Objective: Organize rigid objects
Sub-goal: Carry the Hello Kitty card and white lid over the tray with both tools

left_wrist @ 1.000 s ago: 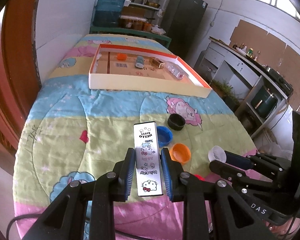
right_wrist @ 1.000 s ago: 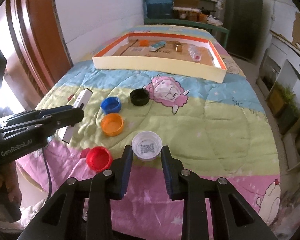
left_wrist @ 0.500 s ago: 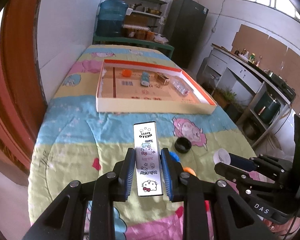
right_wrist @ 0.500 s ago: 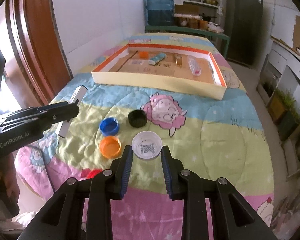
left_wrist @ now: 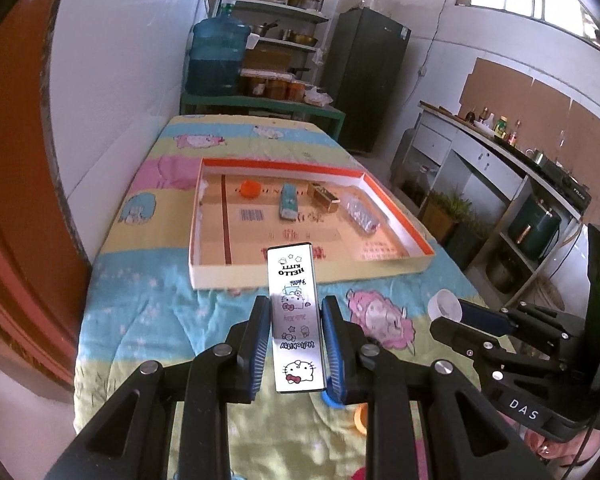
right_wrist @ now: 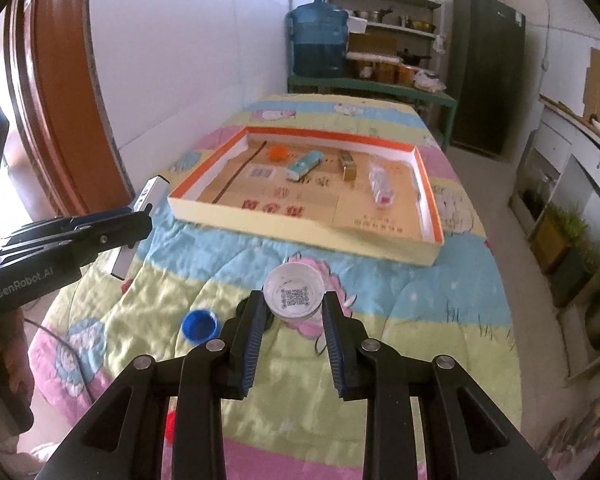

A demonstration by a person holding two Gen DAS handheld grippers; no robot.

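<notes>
Blue-padded jaws of the left gripper (left_wrist: 294, 344) clamp a flat white rectangular case printed with cartoon cats (left_wrist: 296, 320), which sticks out forward between them. Beyond its tip lies a shallow cardboard tray with an orange rim (left_wrist: 400, 216); off to the right, the right gripper (left_wrist: 452, 316) carries a white cap.

From the right wrist, that gripper (right_wrist: 294, 312) pinches a round white plastic cap with a QR code inside (right_wrist: 294, 289). A blue bottle cap (right_wrist: 199, 323) sits on the patterned quilt (right_wrist: 420, 320) just left of the jaws, the tray ahead.
</notes>
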